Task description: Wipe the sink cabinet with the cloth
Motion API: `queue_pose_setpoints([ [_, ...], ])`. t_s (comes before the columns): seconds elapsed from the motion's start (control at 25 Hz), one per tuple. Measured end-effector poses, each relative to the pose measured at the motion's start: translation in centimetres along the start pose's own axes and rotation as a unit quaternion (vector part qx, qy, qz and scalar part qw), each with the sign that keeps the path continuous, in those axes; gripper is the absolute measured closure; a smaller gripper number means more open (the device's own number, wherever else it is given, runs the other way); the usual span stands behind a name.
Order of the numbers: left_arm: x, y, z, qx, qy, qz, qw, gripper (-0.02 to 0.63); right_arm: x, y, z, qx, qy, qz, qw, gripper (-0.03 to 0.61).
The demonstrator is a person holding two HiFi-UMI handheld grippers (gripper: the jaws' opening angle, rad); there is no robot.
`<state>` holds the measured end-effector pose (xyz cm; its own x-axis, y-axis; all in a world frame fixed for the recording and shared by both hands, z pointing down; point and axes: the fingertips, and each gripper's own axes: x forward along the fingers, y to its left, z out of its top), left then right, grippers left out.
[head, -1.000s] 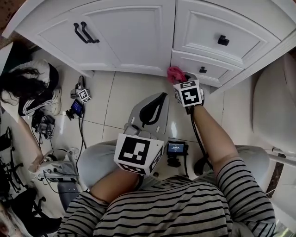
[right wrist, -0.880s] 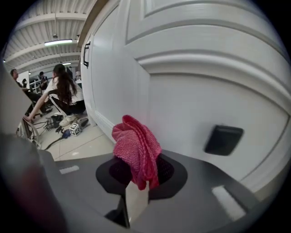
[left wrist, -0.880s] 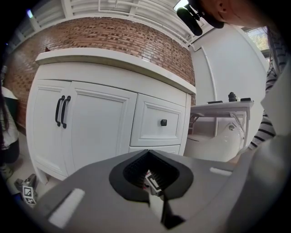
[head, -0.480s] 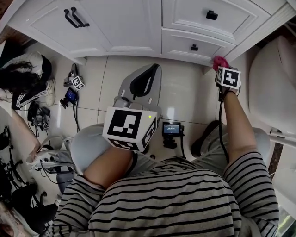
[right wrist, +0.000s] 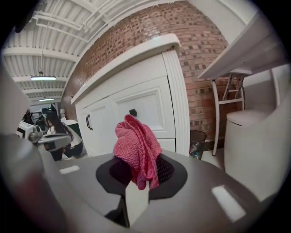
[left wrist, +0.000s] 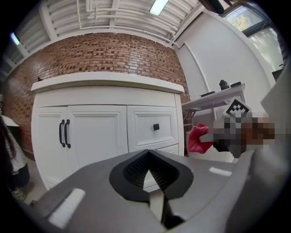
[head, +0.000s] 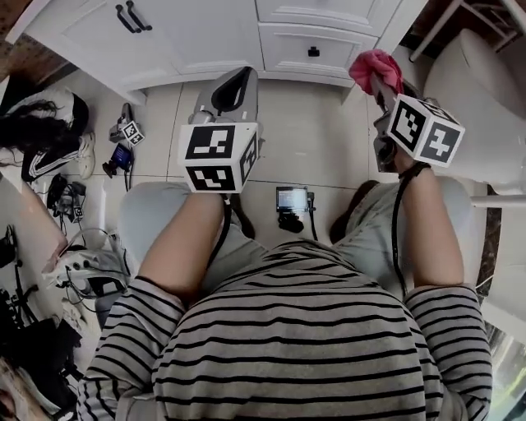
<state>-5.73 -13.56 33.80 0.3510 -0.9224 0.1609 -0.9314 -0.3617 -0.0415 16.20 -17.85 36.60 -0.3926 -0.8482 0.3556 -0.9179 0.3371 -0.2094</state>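
Observation:
The white sink cabinet (head: 205, 37) fills the top of the head view, with two black door handles (head: 131, 16) and a drawer knob (head: 313, 52). My right gripper (head: 380, 82) is shut on a bunched pink cloth (head: 376, 70), held in the air just right of the cabinet's corner and not touching it. In the right gripper view the cloth (right wrist: 136, 148) stands up between the jaws in front of the cabinet (right wrist: 145, 109). My left gripper (head: 233, 90) is shut on nothing and points at the cabinet (left wrist: 104, 132); its view shows the cloth (left wrist: 196, 139) at the right.
A white toilet (head: 477, 107) stands close on the right. On the tiled floor lie a small camera device (head: 292, 201), a marker-cube gadget (head: 127, 131) and cables (head: 74, 205). A person (head: 41, 140) sits at the left. A bin (right wrist: 198, 141) stands beside the cabinet.
My right gripper has carried the cloth from the lower drawer front rightward past the cabinet corner and lifted it off. The left gripper has risen toward the cabinet.

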Motion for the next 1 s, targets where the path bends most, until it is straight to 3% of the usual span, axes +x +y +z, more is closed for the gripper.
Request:
queue_pose_setpoints([
  [0.24, -1.1, -1.5, 0.3, 0.019, -0.007, 0.003, 0.9998, 0.612, -3.6, -0.6, -1.6, 0.019, -0.040, -0.016, 0.999, 0.509],
  [0.44, -0.7, -2.5, 0.1, 0.011, -0.013, -0.011, 0.9998, 0.612, -3.4, -1.5, -3.7, 0.011, -0.030, -0.021, 0.999, 0.509],
  [1.0, 0.3, -1.6, -0.5, -0.004, -0.007, -0.008, 0.9999, 0.614, -2.8, -1.9, -3.9, 0.012, -0.030, -0.021, 0.999, 0.509],
])
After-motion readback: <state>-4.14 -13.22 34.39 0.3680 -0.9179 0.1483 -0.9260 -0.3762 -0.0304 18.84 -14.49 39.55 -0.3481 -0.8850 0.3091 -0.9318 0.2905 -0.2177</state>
